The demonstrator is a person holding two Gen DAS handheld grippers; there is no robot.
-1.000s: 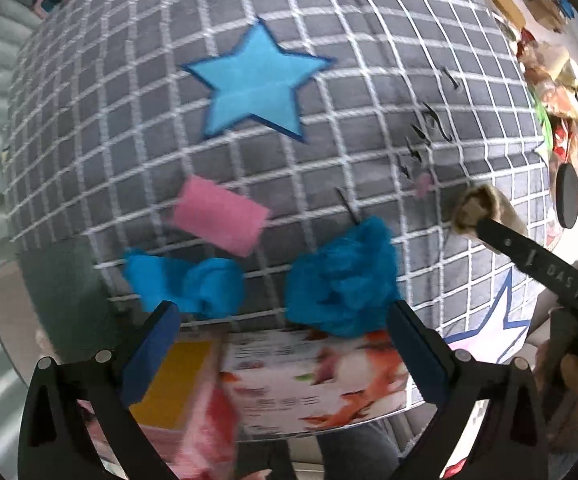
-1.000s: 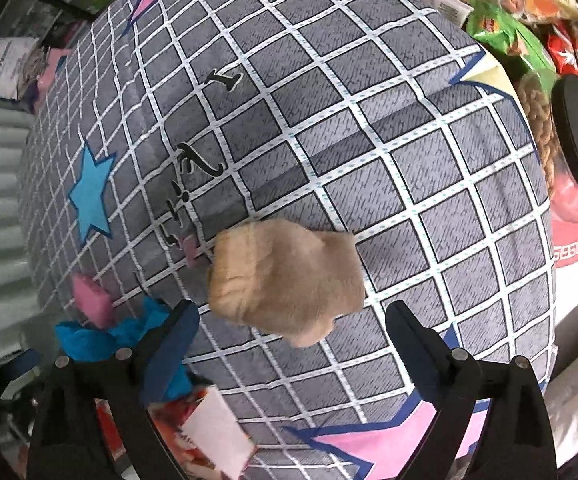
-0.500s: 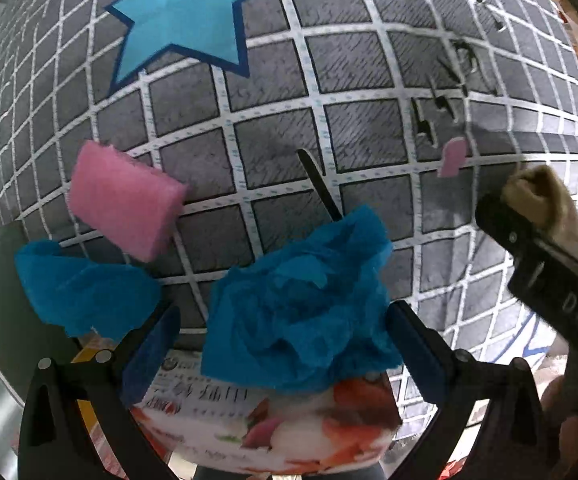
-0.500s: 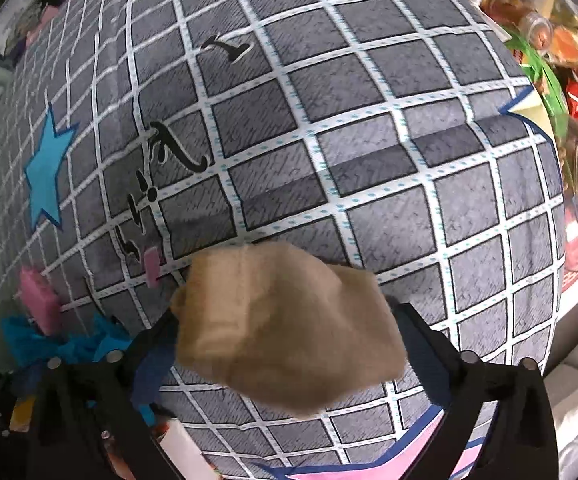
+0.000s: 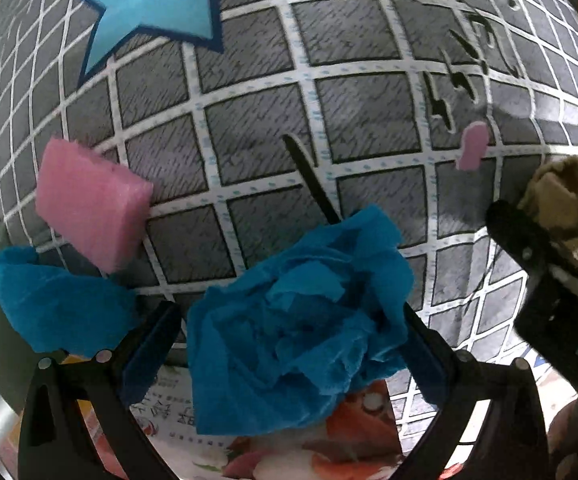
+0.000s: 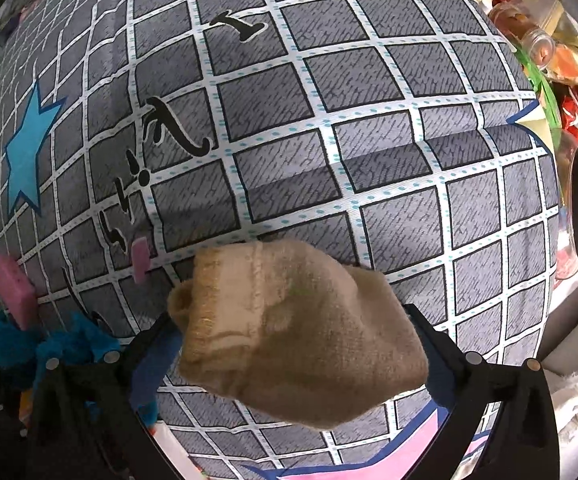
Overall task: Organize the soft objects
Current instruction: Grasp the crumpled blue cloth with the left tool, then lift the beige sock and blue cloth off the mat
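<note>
Two grippers hang nose-down over a grey checked cloth (image 6: 369,80), each straddling something soft. The right gripper (image 6: 293,344) has just been opening and its jaws stand wide, with a beige sock (image 6: 297,328) lying bunched on the cloth between them; the pads look clear of it on both sides, though the sock hides the pad faces. The left gripper (image 5: 289,336) is likewise spread, framing a crumpled blue paper wad (image 5: 297,320) that rests partly on the cloth and partly on a printed packet (image 5: 289,452) at the cloth's near edge. Nothing is grasped by either claw.

A second blue wad (image 5: 57,304) and a pink sponge (image 5: 89,204) lie just left of the left gripper, the sponge touching that wad's upper edge.

The risks are mostly of a poor pinch. The sock is folded, so closing on its top fold alone could lift one layer and let the rest unroll and drop. The paper wad is loose and springy: a shallow bite may tear a flap or let it slip out. It also overlaps the packet, so a deep bite could catch the packet too. The right gripper's finger already shows at the edge of the left view, near enough that a careless lift could knock the two together.
</note>
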